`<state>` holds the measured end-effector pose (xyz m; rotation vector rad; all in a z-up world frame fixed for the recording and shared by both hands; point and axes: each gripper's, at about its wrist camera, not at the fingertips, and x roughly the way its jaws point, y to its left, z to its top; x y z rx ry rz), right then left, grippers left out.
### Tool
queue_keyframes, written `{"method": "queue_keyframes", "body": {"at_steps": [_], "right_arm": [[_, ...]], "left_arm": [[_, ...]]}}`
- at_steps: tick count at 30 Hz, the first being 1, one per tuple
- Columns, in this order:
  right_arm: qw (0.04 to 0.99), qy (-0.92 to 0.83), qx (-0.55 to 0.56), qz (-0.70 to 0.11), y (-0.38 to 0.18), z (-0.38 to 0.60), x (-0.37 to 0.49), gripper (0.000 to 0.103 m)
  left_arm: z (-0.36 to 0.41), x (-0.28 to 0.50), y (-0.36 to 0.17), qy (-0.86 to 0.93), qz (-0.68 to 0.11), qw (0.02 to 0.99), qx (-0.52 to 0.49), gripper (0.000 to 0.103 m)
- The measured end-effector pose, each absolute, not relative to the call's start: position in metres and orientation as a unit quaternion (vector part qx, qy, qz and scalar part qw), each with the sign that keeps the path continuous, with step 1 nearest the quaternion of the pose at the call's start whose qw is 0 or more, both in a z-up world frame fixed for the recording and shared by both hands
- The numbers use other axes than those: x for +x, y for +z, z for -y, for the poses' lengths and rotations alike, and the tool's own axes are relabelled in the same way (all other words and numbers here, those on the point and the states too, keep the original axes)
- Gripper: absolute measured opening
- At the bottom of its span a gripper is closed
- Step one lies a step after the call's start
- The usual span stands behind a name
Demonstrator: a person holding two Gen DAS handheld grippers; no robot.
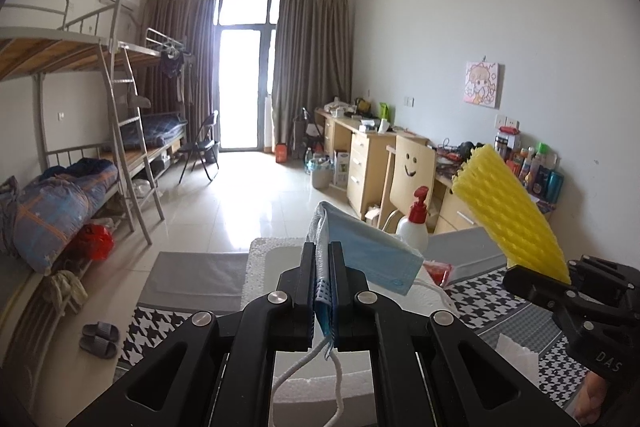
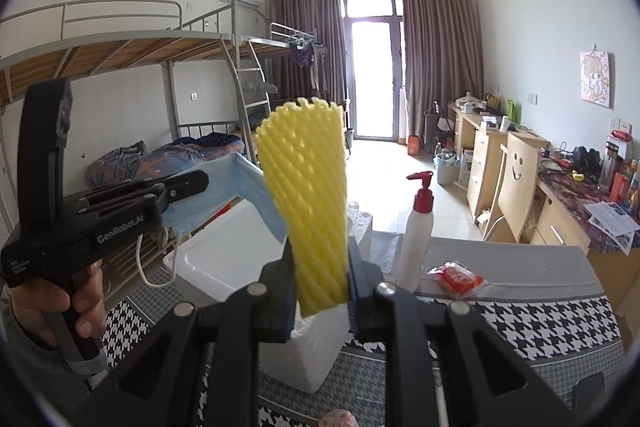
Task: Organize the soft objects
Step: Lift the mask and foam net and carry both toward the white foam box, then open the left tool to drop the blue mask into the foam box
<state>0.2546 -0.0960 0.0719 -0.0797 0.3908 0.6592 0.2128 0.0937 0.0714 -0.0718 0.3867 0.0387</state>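
My left gripper [image 1: 323,259] is shut on a blue face mask [image 1: 368,255], whose white ear loops dangle below the jaws. It hovers above a white foam box [image 1: 264,267]. In the right wrist view the same left gripper [image 2: 188,187] comes in from the left with the face mask [image 2: 244,183] over the foam box [image 2: 228,259]. My right gripper [image 2: 320,267] is shut on a yellow foam net sleeve [image 2: 308,187] that stands upright above the box's near corner. The right gripper also shows at the right edge of the left wrist view, where the yellow sleeve [image 1: 508,207] slants up to the left.
A white pump bottle with a red cap [image 2: 416,239] and a red packet [image 2: 458,277] sit on the table with the houndstooth cloth [image 2: 540,323]. A hand [image 2: 60,307] grips the left tool. Bunk beds, desks and a smiley-face chair [image 2: 518,183] fill the room behind.
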Motion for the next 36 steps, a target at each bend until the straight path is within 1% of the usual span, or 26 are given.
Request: {"method": "queue_keyframes", "body": {"at_steps": [10,13,14,15,16,17,18,19,20,21,23,24,28,32,36], "right_arm": [[0.925,0.32,-0.042,-0.202,0.068,0.089,0.258,0.024],[0.925,0.319,-0.046,-0.202,0.068,0.087,0.259,0.024],[0.925,0.319,-0.047,-0.202,0.068,0.087,0.259,0.024],[0.924,0.319,-0.048,-0.203,0.068,0.086,0.259,0.024],[0.924,0.319,-0.049,-0.203,0.068,0.086,0.259,0.024],[0.924,0.319,-0.05,-0.204,0.068,0.085,0.259,0.024],[0.924,0.319,-0.051,-0.205,0.068,0.084,0.259,0.024],[0.924,0.319,-0.051,-0.205,0.068,0.084,0.258,0.024],[0.924,0.319,-0.051,-0.205,0.067,0.084,0.258,0.024],[0.924,0.319,-0.051,-0.205,0.067,0.084,0.258,0.024],[0.924,0.319,-0.051,-0.205,0.067,0.084,0.258,0.024],[0.924,0.318,-0.052,-0.206,0.068,0.083,0.258,0.024],[0.924,0.318,-0.056,-0.206,0.067,0.081,0.258,0.024],[0.923,0.321,-0.058,-0.205,0.068,0.077,0.259,0.024],[0.922,0.324,-0.06,-0.204,0.068,0.072,0.26,0.024]], "left_arm": [[-0.097,0.226,0.063,0.019,-0.217,0.976,-0.028,0.005],[-0.098,0.231,0.061,0.019,-0.227,0.973,-0.028,0.011],[-0.098,0.232,0.06,0.022,-0.231,0.972,-0.026,0.018],[-0.099,0.232,0.059,0.026,-0.232,0.972,-0.024,0.034],[-0.099,0.232,0.059,0.031,-0.231,0.972,-0.021,0.044],[-0.097,0.231,0.059,0.035,-0.229,0.973,-0.019,0.063],[-0.097,0.229,0.059,0.037,-0.225,0.974,-0.017,0.072],[-0.098,0.226,0.06,0.037,-0.219,0.975,-0.019,0.073],[-0.099,0.225,0.061,0.037,-0.218,0.975,-0.021,0.077],[-0.101,0.223,0.063,0.039,-0.216,0.975,-0.025,0.085],[-0.103,0.221,0.064,0.043,-0.209,0.976,-0.031,0.095],[-0.106,0.218,0.066,0.048,-0.204,0.977,-0.036,0.097],[-0.111,0.215,0.067,0.05,-0.201,0.977,-0.047,0.097],[-0.115,0.211,0.067,0.06,-0.197,0.977,-0.047,0.101],[-0.121,0.204,0.065,0.065,-0.193,0.978,-0.05,0.101]]}}
